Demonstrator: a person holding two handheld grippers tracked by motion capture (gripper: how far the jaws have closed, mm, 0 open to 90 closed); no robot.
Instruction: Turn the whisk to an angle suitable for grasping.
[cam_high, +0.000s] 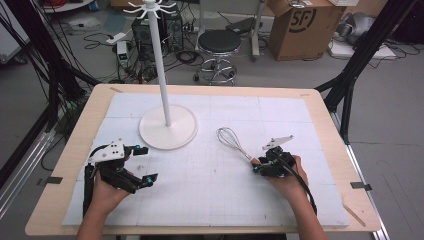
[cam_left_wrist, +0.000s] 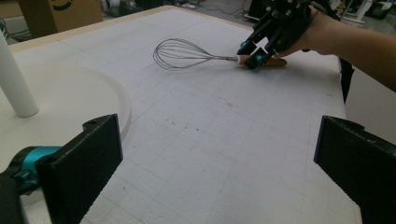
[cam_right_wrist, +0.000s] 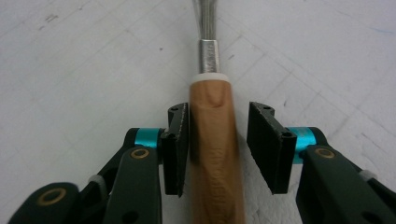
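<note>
Table (cam_high: 75, 145): wood top w/ a white gridded mat, which covers most of it.
Stand (cam_high: 168, 129): white round base w/ an upright pole, on the mat near the far edge, left of centre.
Left gripper (cam_high: 142, 165): near the left edge, close to the near side, just beside the stand base. Jaws are wide apart, nothing btw them, only bare mat in front.
Right gripper (cam_high: 258, 166): right half of the mat, toward the near edge. Jaws are narrow around the whisk handle; left pad touches the wood, right pad has a small gap, so no firm grip.
Whisk (cam_high: 231, 141): lies flat on the mat, right of the stand. Wire head points to the far edge, wooden handle (cam_right_wrist: 215, 149) is btw the right jaws.
</note>
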